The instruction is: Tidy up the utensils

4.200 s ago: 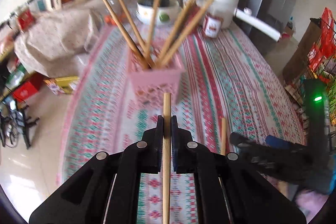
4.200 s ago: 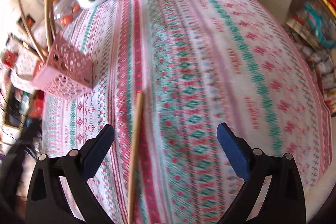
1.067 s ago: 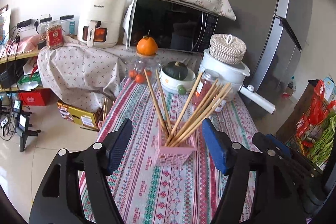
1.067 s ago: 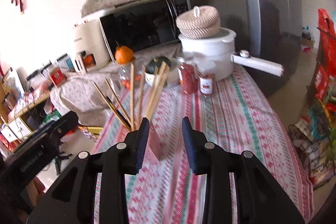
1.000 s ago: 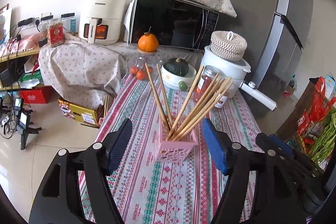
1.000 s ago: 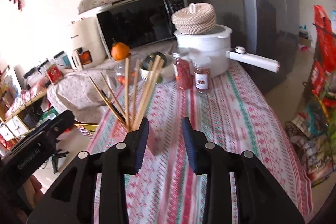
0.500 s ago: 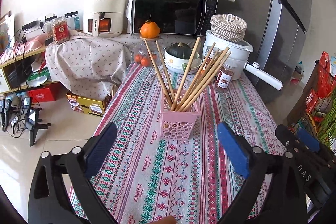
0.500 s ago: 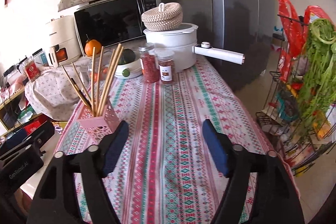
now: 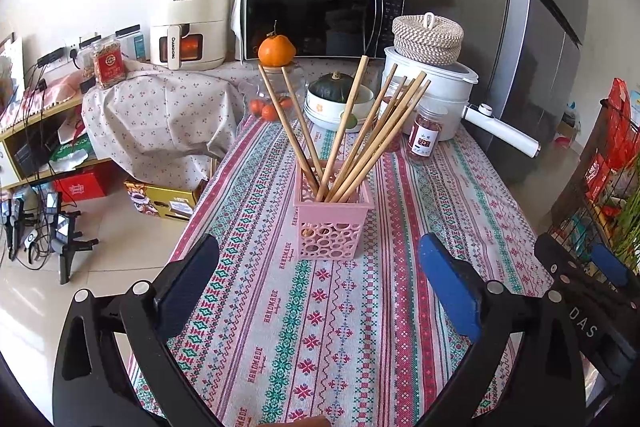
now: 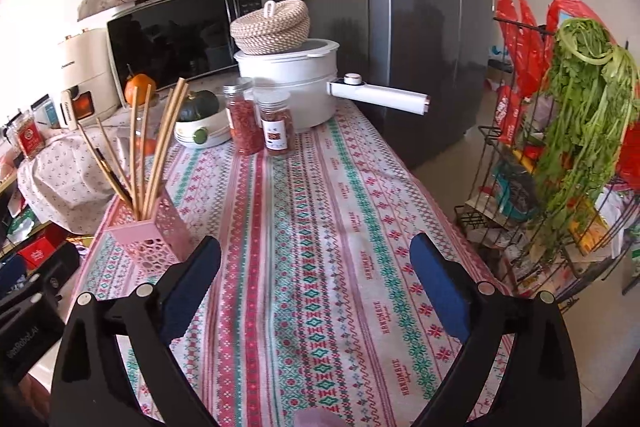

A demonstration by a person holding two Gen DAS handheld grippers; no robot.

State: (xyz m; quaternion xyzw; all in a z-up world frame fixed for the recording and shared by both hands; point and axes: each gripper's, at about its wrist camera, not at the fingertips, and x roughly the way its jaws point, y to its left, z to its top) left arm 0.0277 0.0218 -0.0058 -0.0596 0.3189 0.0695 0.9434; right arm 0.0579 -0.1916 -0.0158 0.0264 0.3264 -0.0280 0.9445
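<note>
While both views face the table: labels follow.
Left gripper [image 9: 318, 281]: released, empty, pink perforated plastic holder [image 9: 331, 223] of wooden chopsticks [image 9: 352, 135] straight ahead.
Right gripper [image 10: 314, 281]: jaws opening, empty; holder ahead-left.
Right view only: wire rack of greens [image 10: 576, 115].

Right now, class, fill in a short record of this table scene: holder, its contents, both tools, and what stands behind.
holder: pink basket, upright on the tablecloth
contents: chopsticks, leaning apart
left tool: open, empty
right tool: jaws opening, nothing between them
behind: two jars, white pot, squash
loose chopsticks on cloth: none visible
</note>
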